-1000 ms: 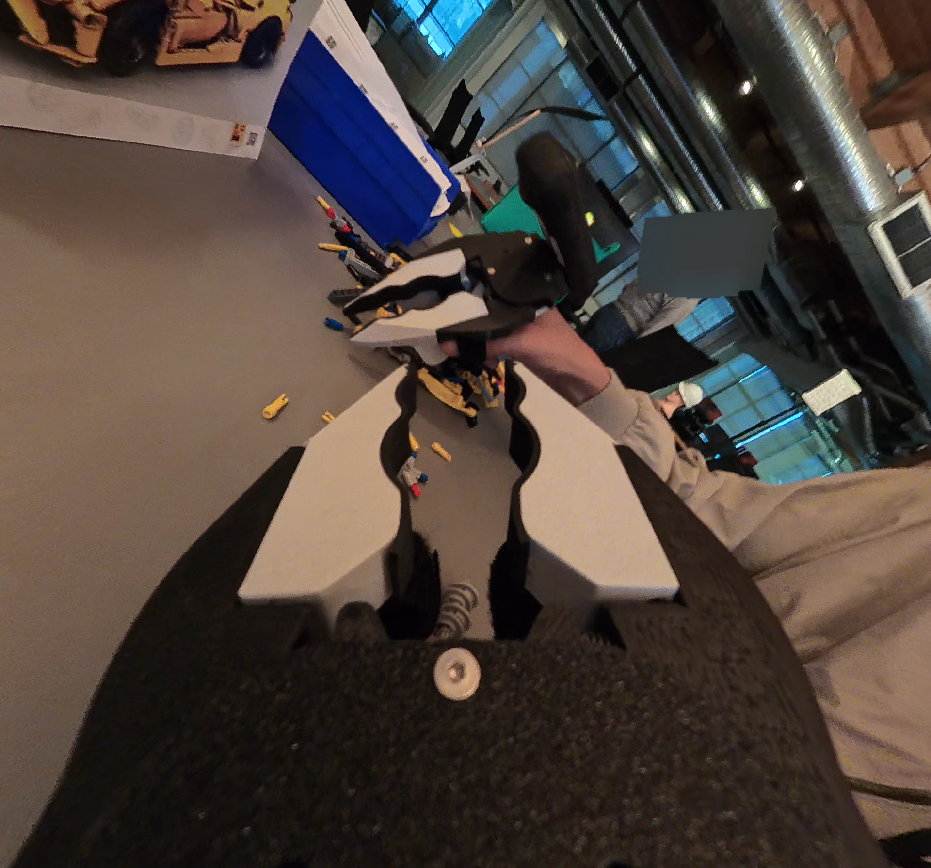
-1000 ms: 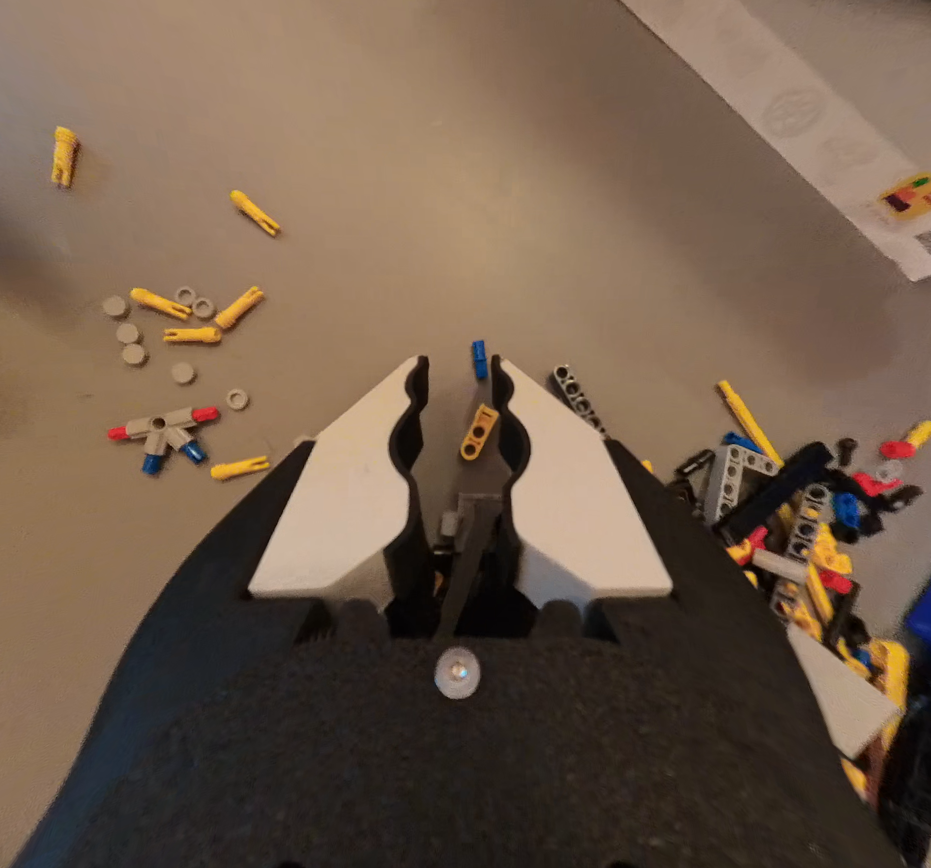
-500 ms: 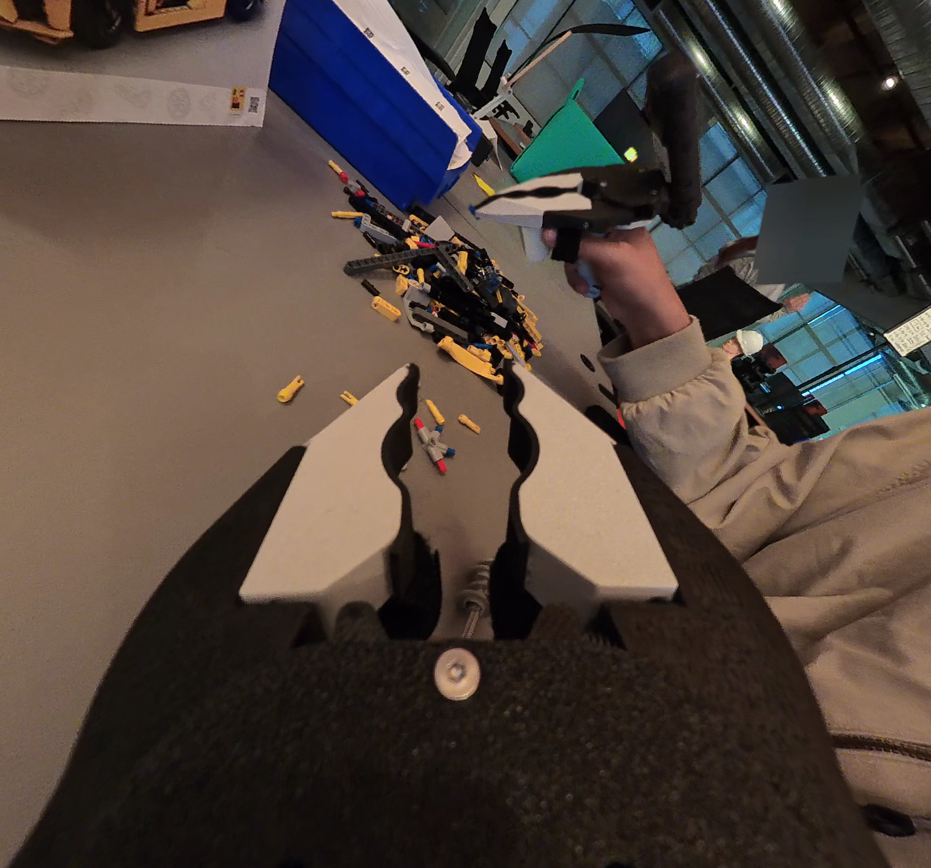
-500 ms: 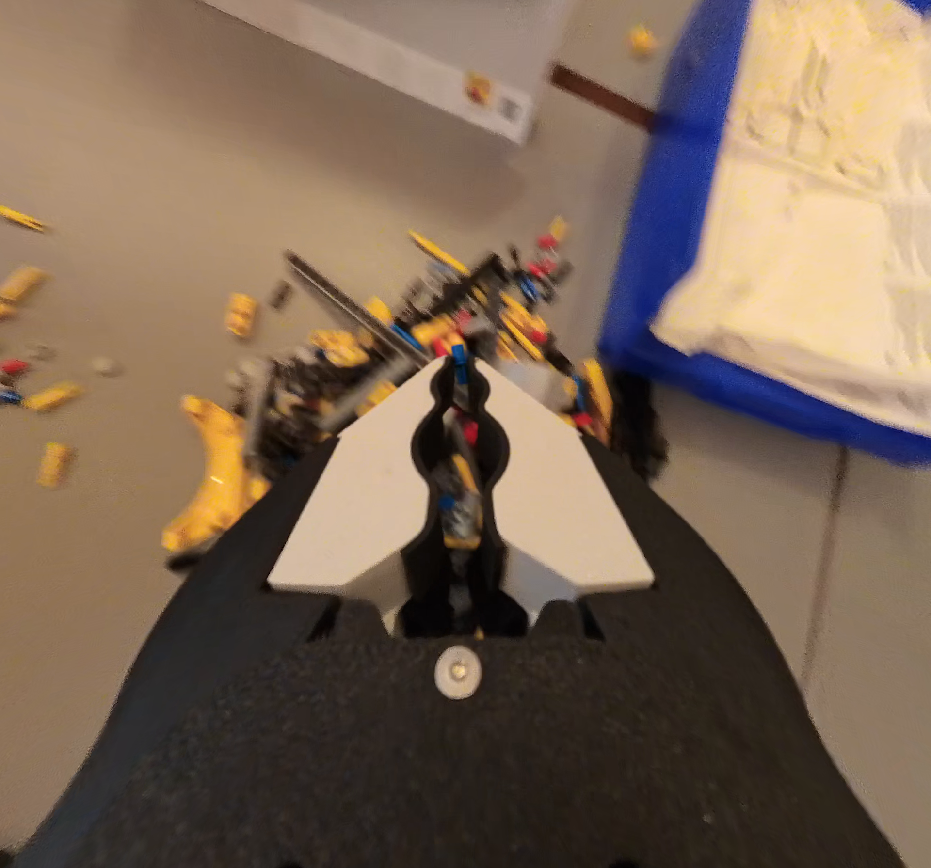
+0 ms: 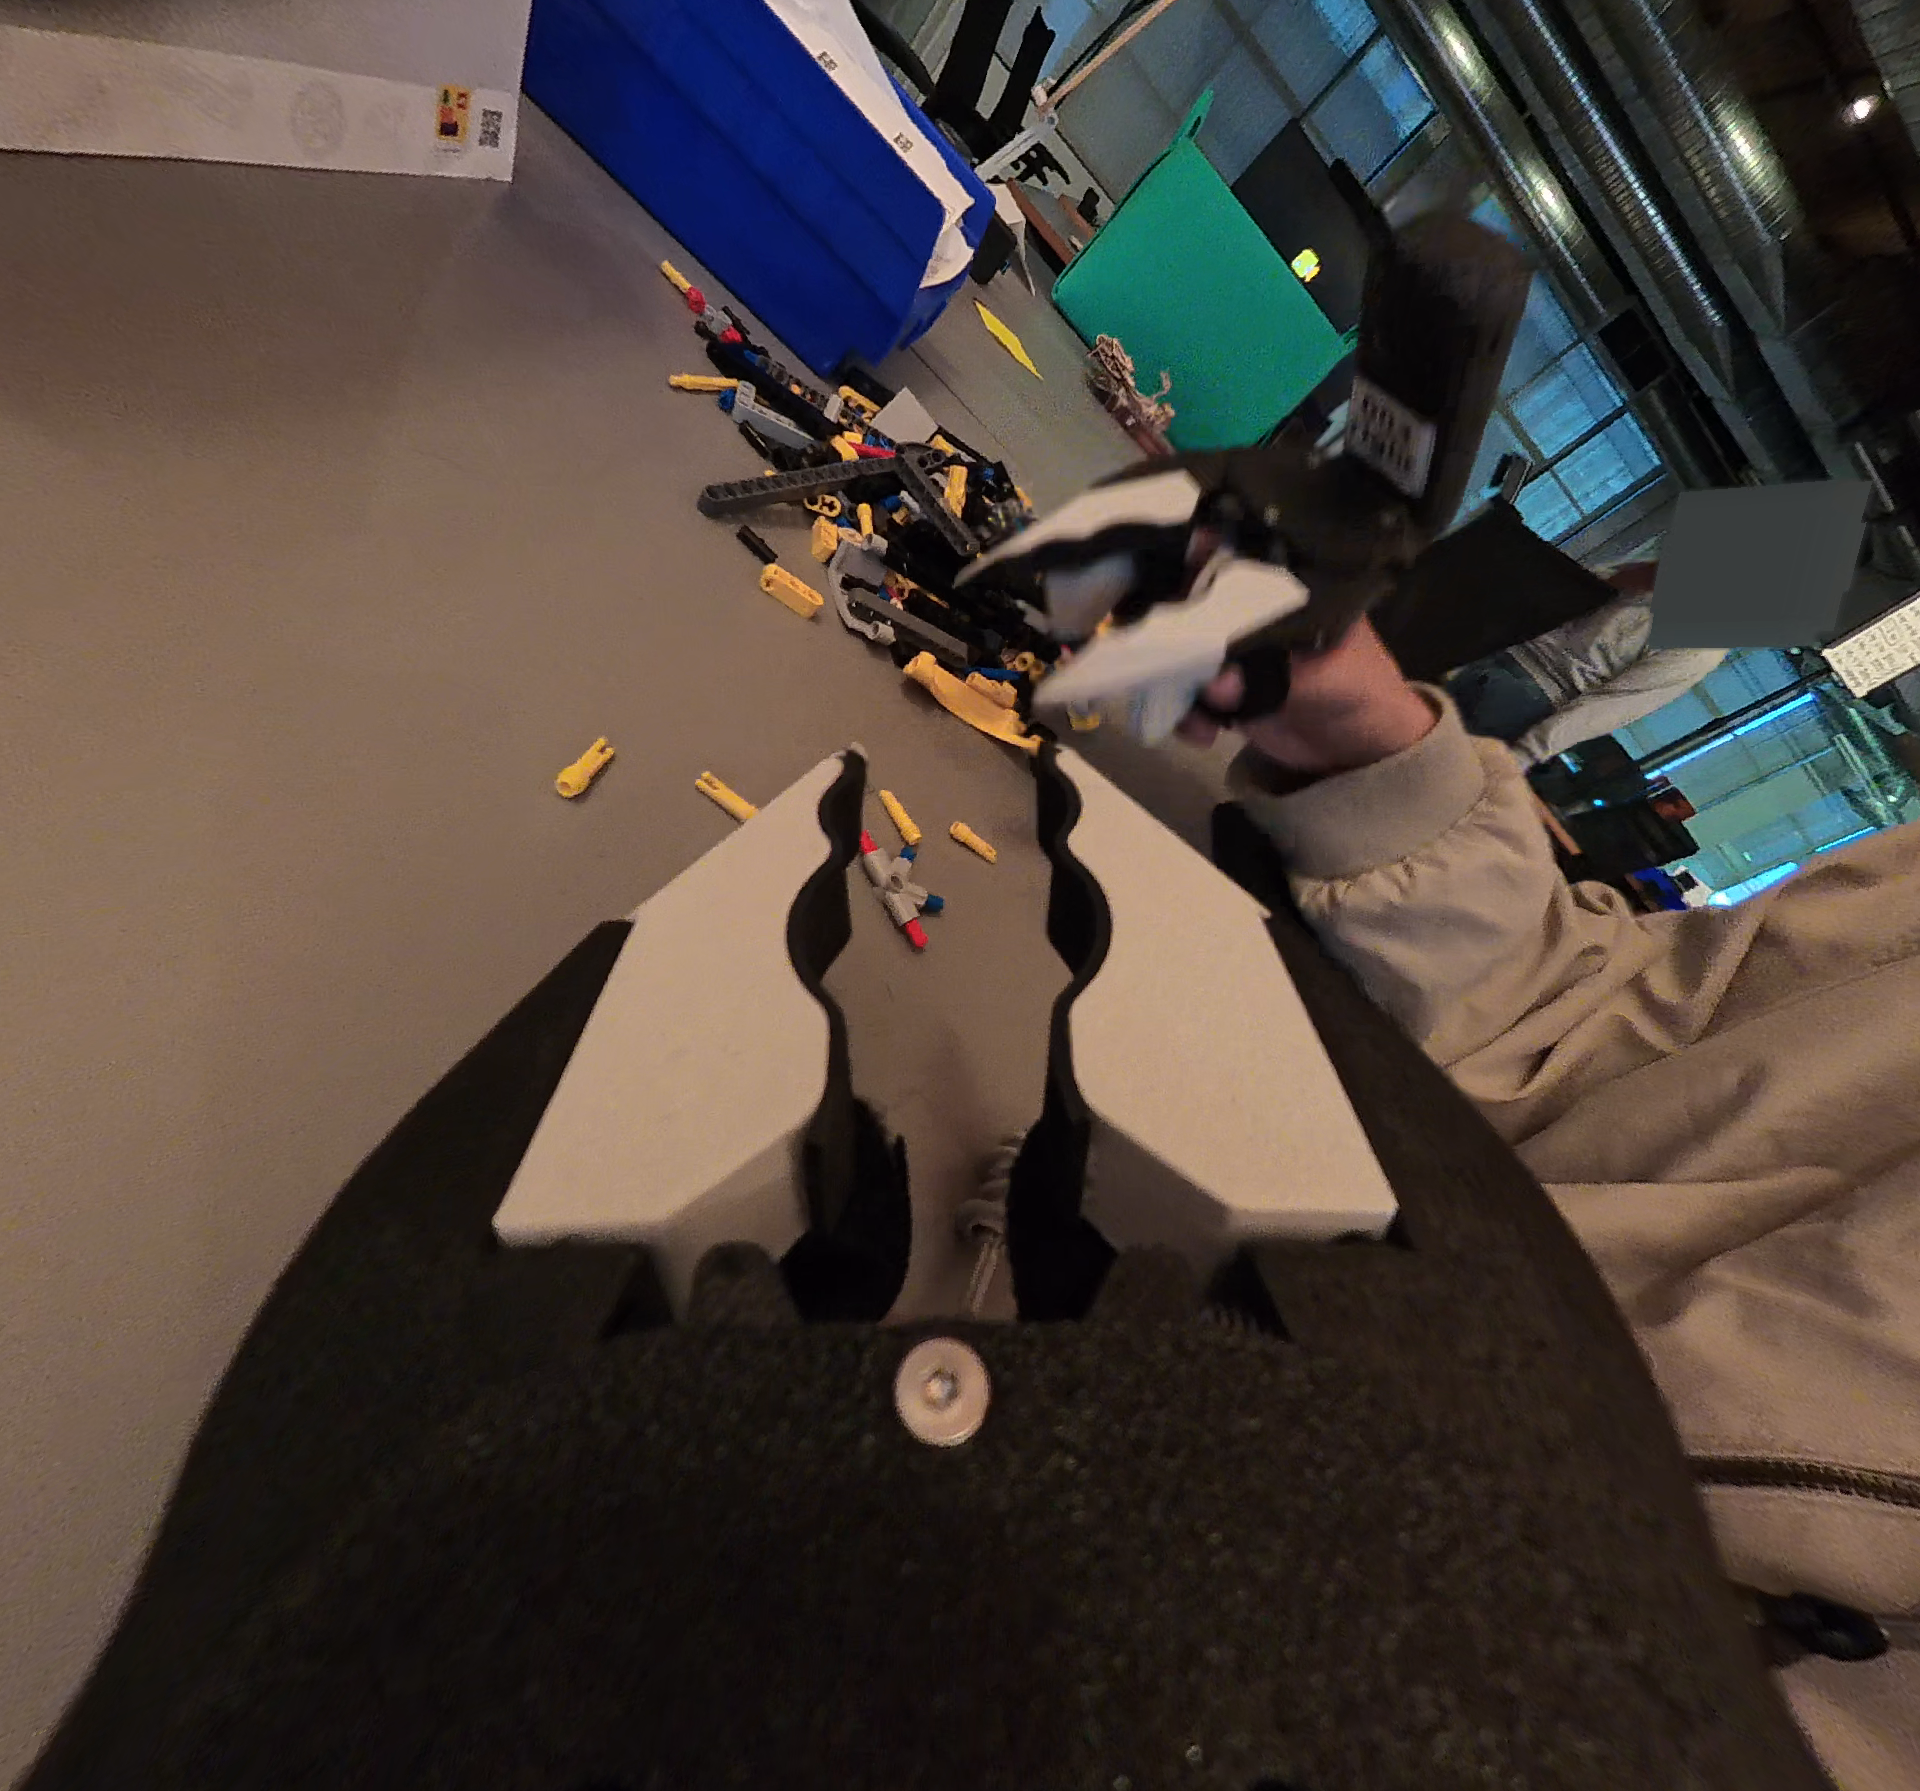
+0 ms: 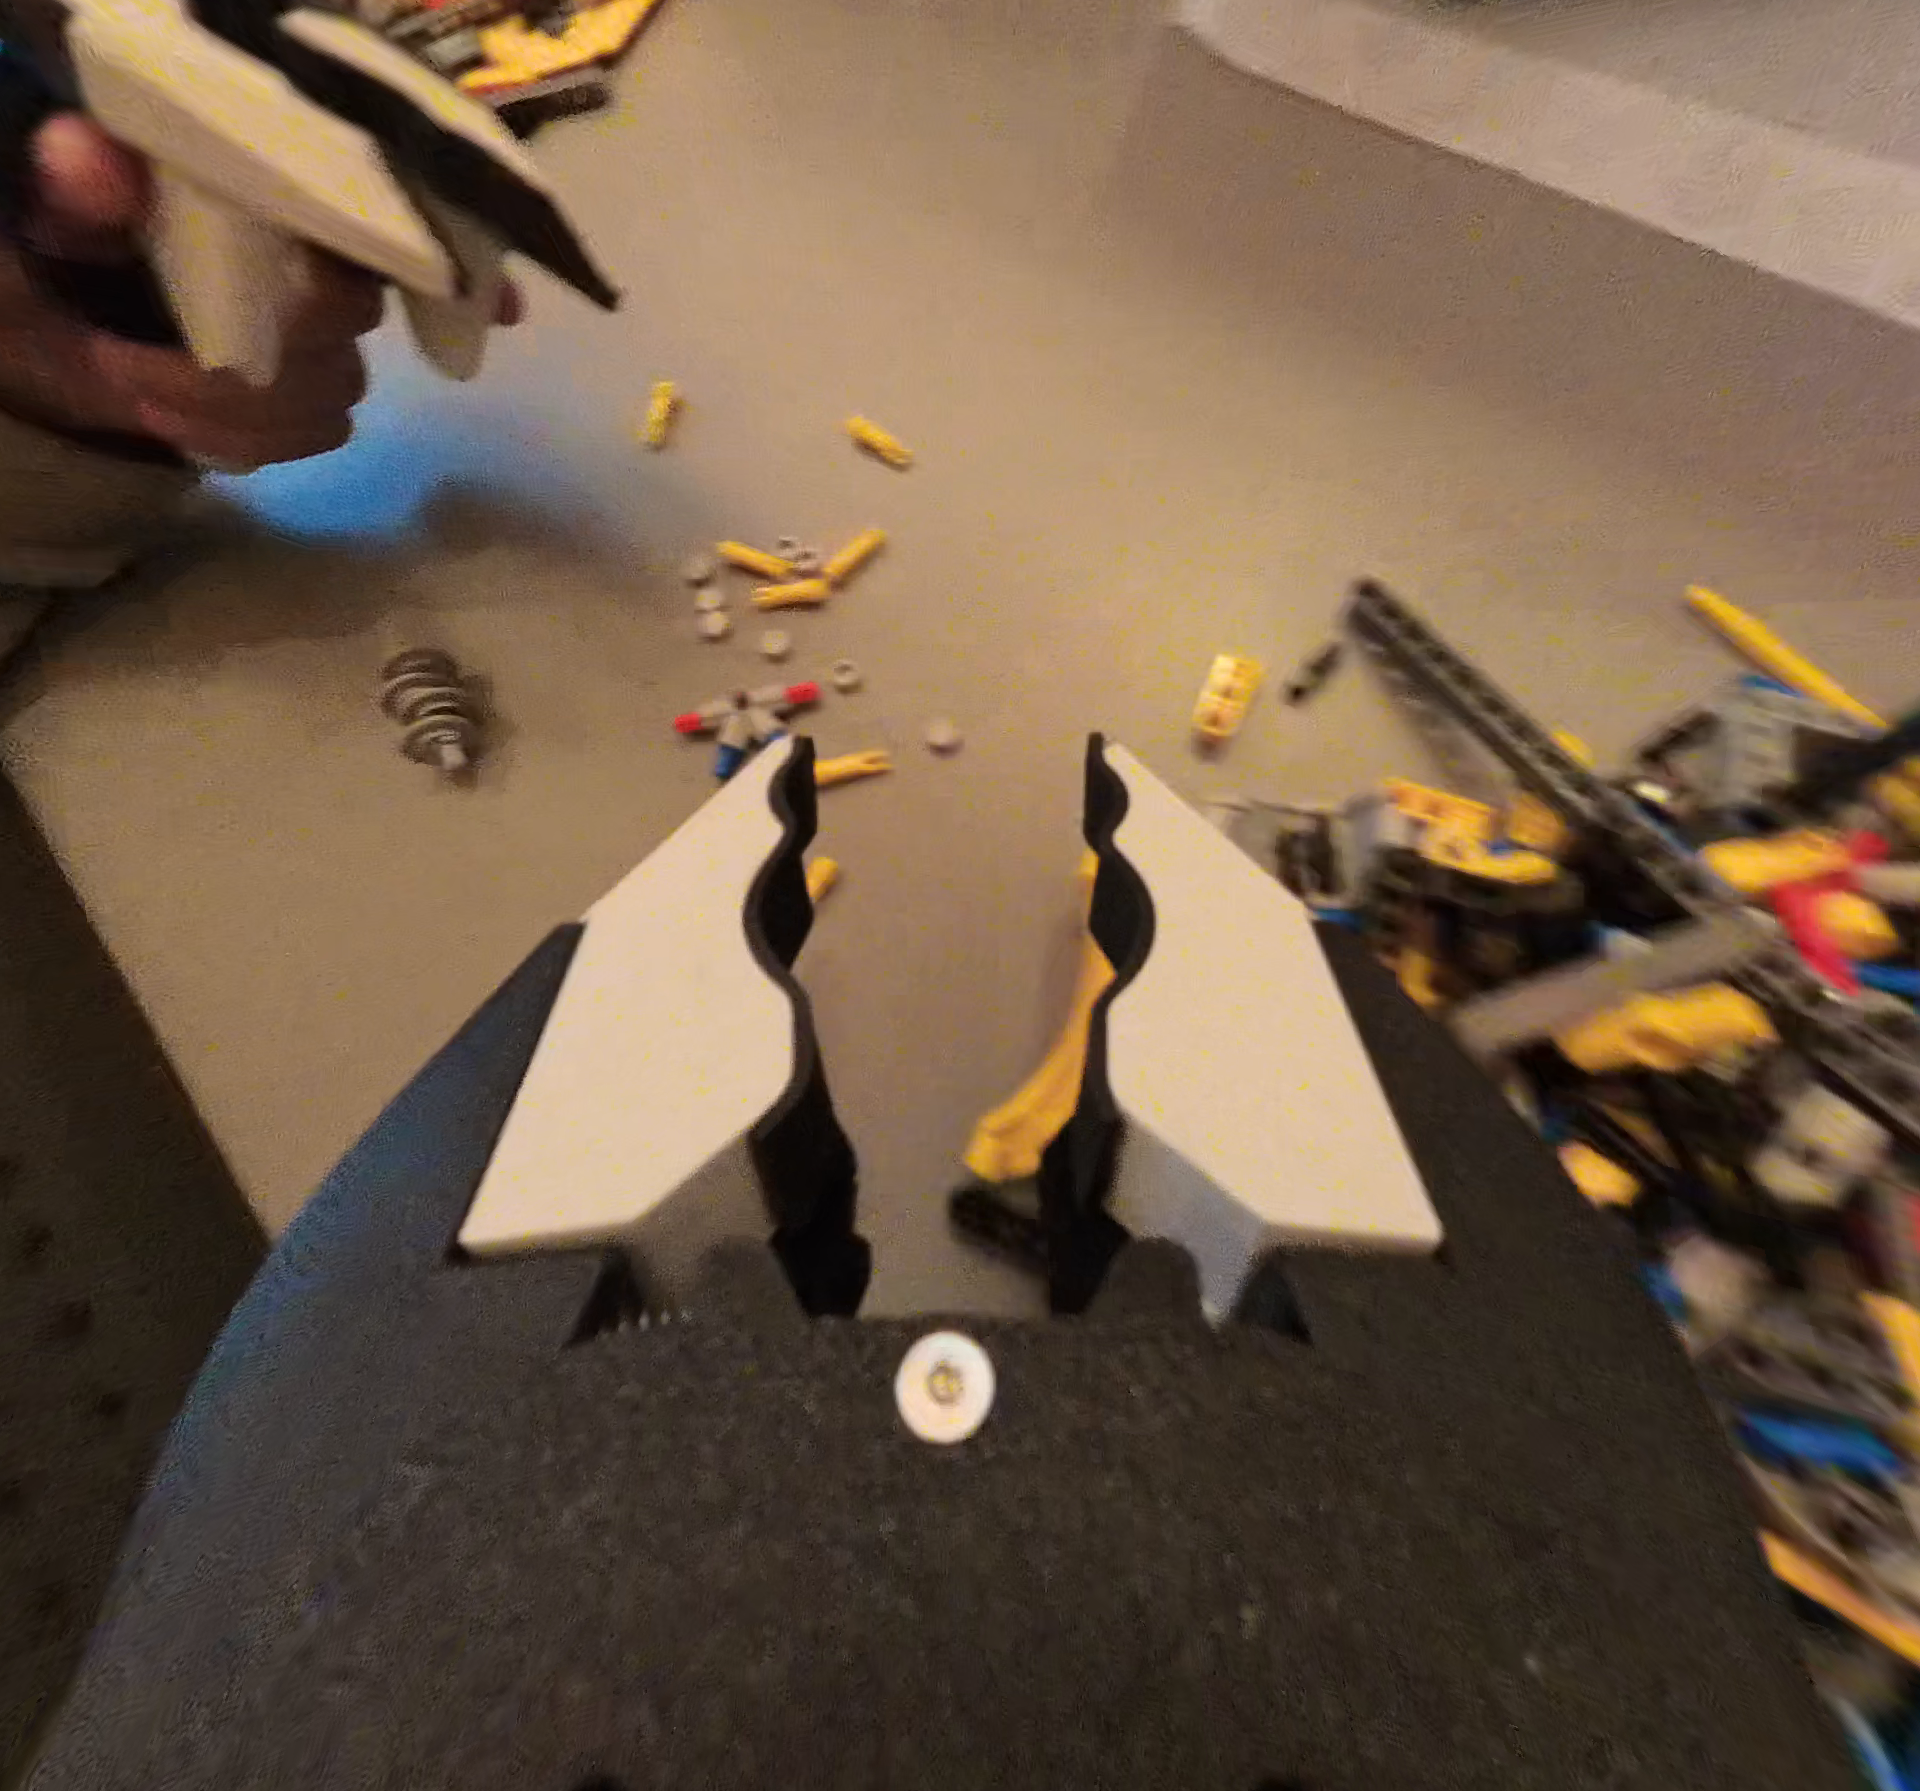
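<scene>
My left gripper (image 5: 945,765) is open and empty, low over the grey table (image 5: 260,598). A small grey connector with red and blue pins (image 5: 899,894) lies between its fingers, and a grey coil spring part (image 5: 987,1211) lies under its base. My right gripper (image 6: 945,754) is open, with nothing between its pads, above loose yellow pins (image 6: 790,578) and beside a pile of yellow, black and blue building pieces (image 6: 1610,962). A curved yellow panel (image 6: 1039,1087) lies under its right finger. The spring (image 6: 431,707) and connector (image 6: 743,713) show here too. Each gripper shows in the other's view: right (image 5: 1013,635), left (image 6: 530,287).
A blue bin (image 5: 727,131) with white lining stands behind the pile (image 5: 904,546). A printed sheet picturing a yellow car (image 5: 260,110) lies at the far left of the table. A green container (image 5: 1174,328) stands further back. A beige sleeve (image 5: 1558,1014) reaches in from the right. One gripper's finger ends stand about 12 cm off the other's.
The right gripper, shut and raised half a second ago, has come down beside the pile and opened, and its view has swung towards the loose pins. The left gripper has barely moved.
</scene>
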{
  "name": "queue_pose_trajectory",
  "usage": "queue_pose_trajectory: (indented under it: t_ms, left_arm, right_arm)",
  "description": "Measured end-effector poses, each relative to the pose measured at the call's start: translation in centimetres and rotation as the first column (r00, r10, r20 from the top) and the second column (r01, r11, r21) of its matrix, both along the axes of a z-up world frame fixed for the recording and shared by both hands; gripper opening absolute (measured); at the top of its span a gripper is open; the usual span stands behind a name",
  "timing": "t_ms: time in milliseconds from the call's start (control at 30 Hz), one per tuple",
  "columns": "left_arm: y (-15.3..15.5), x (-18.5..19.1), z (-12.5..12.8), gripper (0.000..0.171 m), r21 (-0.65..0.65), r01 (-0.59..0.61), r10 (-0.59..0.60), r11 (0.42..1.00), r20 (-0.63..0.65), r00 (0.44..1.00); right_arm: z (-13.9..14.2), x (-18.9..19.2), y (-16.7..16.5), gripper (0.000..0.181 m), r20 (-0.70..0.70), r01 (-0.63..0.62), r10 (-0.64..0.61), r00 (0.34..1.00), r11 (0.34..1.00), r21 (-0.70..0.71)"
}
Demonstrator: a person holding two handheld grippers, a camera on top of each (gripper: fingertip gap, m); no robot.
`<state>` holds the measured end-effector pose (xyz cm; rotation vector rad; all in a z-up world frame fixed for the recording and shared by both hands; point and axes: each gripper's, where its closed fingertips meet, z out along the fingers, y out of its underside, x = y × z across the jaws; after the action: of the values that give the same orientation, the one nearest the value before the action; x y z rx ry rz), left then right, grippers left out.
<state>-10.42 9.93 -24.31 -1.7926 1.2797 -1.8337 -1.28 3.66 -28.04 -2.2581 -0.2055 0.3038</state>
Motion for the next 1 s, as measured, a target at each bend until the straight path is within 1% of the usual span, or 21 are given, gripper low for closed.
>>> queue_pose_trajectory:
  t_ms: [33, 67, 133, 233, 367, 467, 500, 567, 633, 700, 733, 767, 800, 833, 900, 933, 1000]
  left_arm:
    - [-0.1, 0.0, 0.0, 0.033, -0.008, 0.005, -0.005, 1.000, 0.002, 1.000]
    - [-0.2, 0.0, 0.0, 0.033, -0.013, 0.010, -0.010, 1.000, 0.003, 1.000]
    - [-0.5, 0.1, 0.0, 0.033, -0.012, 0.018, -0.018, 1.000, -0.001, 1.000]
    - [-0.7, 0.1, 0.1, 0.033, -0.007, 0.024, -0.024, 1.000, 0.004, 1.000]
    - [-0.8, 0.0, 0.4, 0.033, -0.012, 0.029, -0.029, 1.000, 0.014, 0.999]
    - [-0.9, 0.1, 0.4, 0.033, -0.015, 0.033, -0.033, 0.999, 0.014, 0.999]
    - [-1.0, 0.1, 0.4, 0.033, -0.014, 0.034, -0.034, 0.999, 0.012, 0.999]
    - [-1.0, 0.1, 0.3, 0.033, -0.013, 0.034, -0.034, 0.999, 0.008, 0.999]
    - [-1.0, 0.1, 0.3, 0.033, -0.016, 0.033, -0.033, 0.999, 0.009, 0.999]
    - [-1.0, 0.1, 0.3, 0.033, -0.017, 0.037, -0.036, 0.999, 0.009, 0.999]
    - [-1.1, 0.1, 0.3, 0.033, -0.016, 0.038, -0.038, 0.999, 0.009, 0.999]
    - [-1.2, 0.2, 0.3, 0.033, -0.015, 0.041, -0.041, 0.999, 0.010, 0.999]
    - [-1.3, 0.2, 0.2, 0.033, -0.013, 0.045, -0.045, 0.999, 0.009, 0.999]
    - [-1.4, 0.2, 0.2, 0.033, -0.010, 0.048, -0.048, 0.999, 0.006, 0.999]
    - [-1.5, 0.3, -0.2, 0.033, -0.002, 0.052, -0.052, 0.999, -0.004, 0.999]
    - [-1.6, 0.3, -0.3, 0.033, 0.000, 0.052, -0.052, 0.999, -0.009, 0.999]
    - [-1.6, 0.3, -0.3, 0.033, -0.014, 0.056, -0.056, 0.998, -0.002, 0.998]
  right_arm:
    - [-0.8, -1.6, 0.6, 0.051, 0.011, -0.026, 0.026, 1.000, 1.000, 0.010]
    - [-1.6, -2.4, 1.0, 0.051, 0.036, -0.041, 0.041, 0.999, 0.999, 0.006]
    - [-2.6, -2.9, 1.6, 0.048, 0.058, -0.062, 0.063, 0.996, 0.998, -0.017]
    - [-3.4, -1.5, 2.2, 0.028, 0.133, -0.027, 0.032, 0.991, 0.999, -0.039]
    - [-4.3, -1.6, 2.3, 0.025, 0.131, -0.047, 0.057, 0.990, 0.996, -0.080]
    - [-4.7, -1.2, 2.3, 0.007, 0.191, -0.032, 0.048, 0.980, 0.996, -0.085]
    - [-4.7, -1.0, 2.1, 0.006, 0.209, -0.030, 0.048, 0.977, 0.996, -0.087]
    - [-3.9, 0.8, 1.8, 0.007, 0.268, 0.028, -0.009, 0.963, 0.997, -0.068]
    - [-1.5, 4.5, 1.2, 0.007, 0.326, 0.143, -0.141, 0.935, 0.990, 0.020]
    - [1.2, 9.4, -0.1, 0.006, 0.344, 0.296, -0.315, 0.884, 0.949, 0.108]
    - [2.1, 11.8, -0.9, 0.007, 0.331, 0.378, -0.403, 0.853, 0.915, 0.142]
    - [2.2, 13.9, -1.8, 0.006, 0.317, 0.442, -0.465, 0.827, 0.885, 0.146]
    - [1.5, 15.5, -2.7, 0.007, 0.309, 0.480, -0.490, 0.815, 0.870, 0.114]
    - [0.5, 16.6, -3.3, 0.011, 0.299, 0.503, -0.500, 0.813, 0.861, 0.070]
    - [-0.7, 17.7, -4.3, 0.019, 0.277, 0.531, -0.515, 0.812, 0.847, 0.019]
    - [-0.5, 17.8, -4.5, 0.020, 0.266, 0.535, -0.523, 0.810, 0.844, 0.032]
    - [1.1, 17.4, -4.7, 0.035, 0.269, 0.527, -0.537, 0.800, 0.842, 0.113]
